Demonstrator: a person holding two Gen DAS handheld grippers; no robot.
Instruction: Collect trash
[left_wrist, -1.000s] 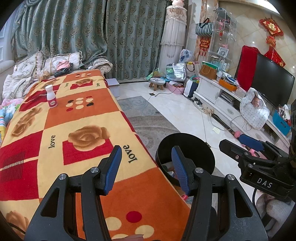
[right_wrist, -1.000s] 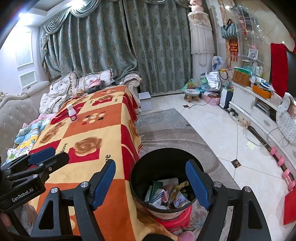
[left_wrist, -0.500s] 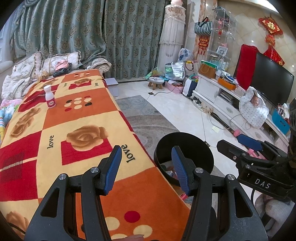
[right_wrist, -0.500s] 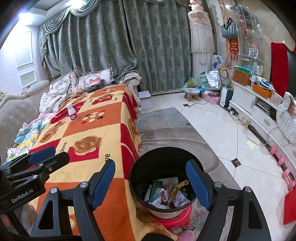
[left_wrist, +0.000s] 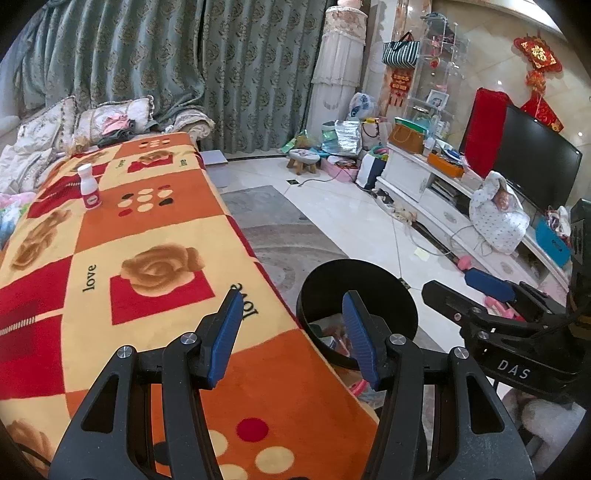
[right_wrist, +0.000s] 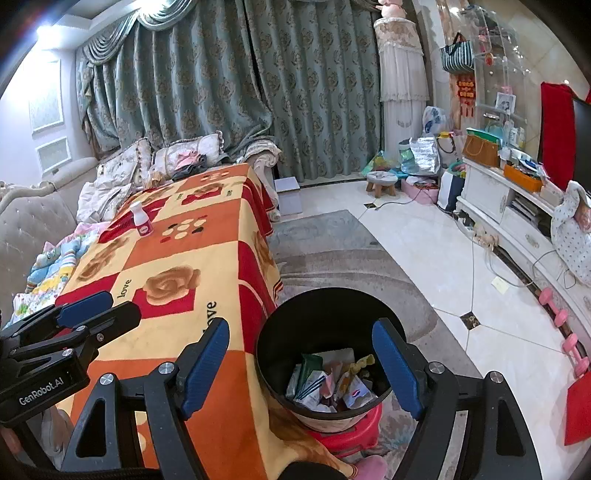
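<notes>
I see the blanket-covered counter (right_wrist: 177, 266) running away from me, with the black trash bin (right_wrist: 321, 325) (wrappers inside) just beside its near edge. My right tool (right_wrist: 301, 363) gapes empty over the bin, my left tool (left_wrist: 291, 328) half-spread, empty. 1 small white bottle (right_wrist: 142, 221) stands far down the counter.

Counted: 2 grippers, the left gripper (left_wrist: 291, 310) and the right gripper (right_wrist: 301, 341), each with 2 blue pads. 1 black trash bin (right_wrist: 280, 332) stands at 6 o'clock in the right wrist view. 1 white bottle (left_wrist: 88, 188) sits at 10 o'clock. 1 patterned blanket (left_wrist: 155, 221). 1 wooden stool (right_wrist: 382, 182). 1 television (left_wrist: 535, 162) at 3 o'clock.
</notes>
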